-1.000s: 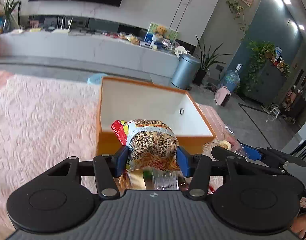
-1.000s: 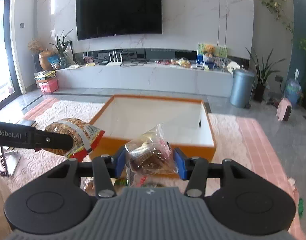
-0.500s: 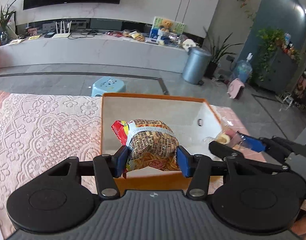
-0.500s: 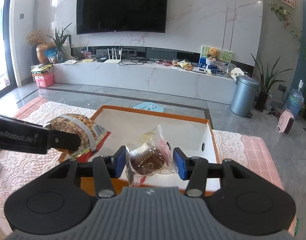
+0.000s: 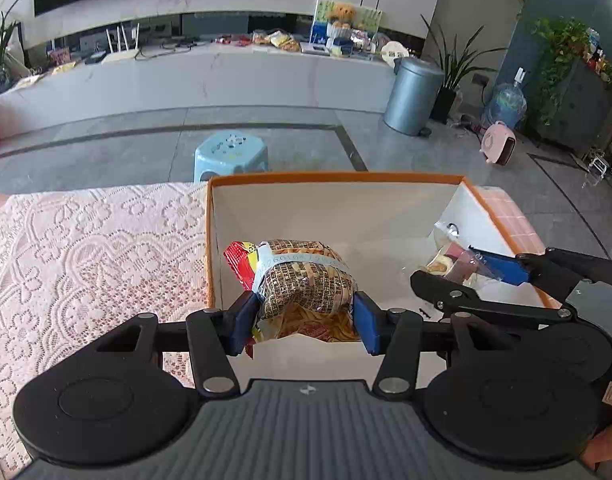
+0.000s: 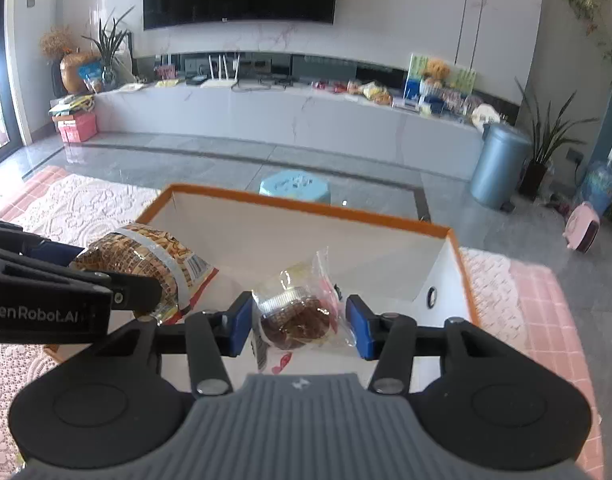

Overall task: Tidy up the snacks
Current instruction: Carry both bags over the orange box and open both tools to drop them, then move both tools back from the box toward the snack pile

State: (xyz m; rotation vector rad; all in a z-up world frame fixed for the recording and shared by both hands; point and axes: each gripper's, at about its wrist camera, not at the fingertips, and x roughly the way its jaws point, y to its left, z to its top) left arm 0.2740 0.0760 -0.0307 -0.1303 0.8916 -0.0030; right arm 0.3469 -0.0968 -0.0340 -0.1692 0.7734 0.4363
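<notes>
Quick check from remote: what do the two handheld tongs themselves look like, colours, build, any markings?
Both match: left tongs and right tongs have a ribbed grey body, black linkage arms with silver pivot pins, two round black discs and blue pads. White "GenRobot.AI" lettering runs along the left unit's side. No cables or sleeves show.

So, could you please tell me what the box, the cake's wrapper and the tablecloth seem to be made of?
Box: probably cardboard, matte white inside with orange outside; the walls are thin and straight with folded corners.
Cake wrapper: clear, glossy plastic film; it crinkles, glints, and shows the brown cake through it.
Tablecloth: pale lace-like fabric over pink, with an openwork flower pattern.
</notes>
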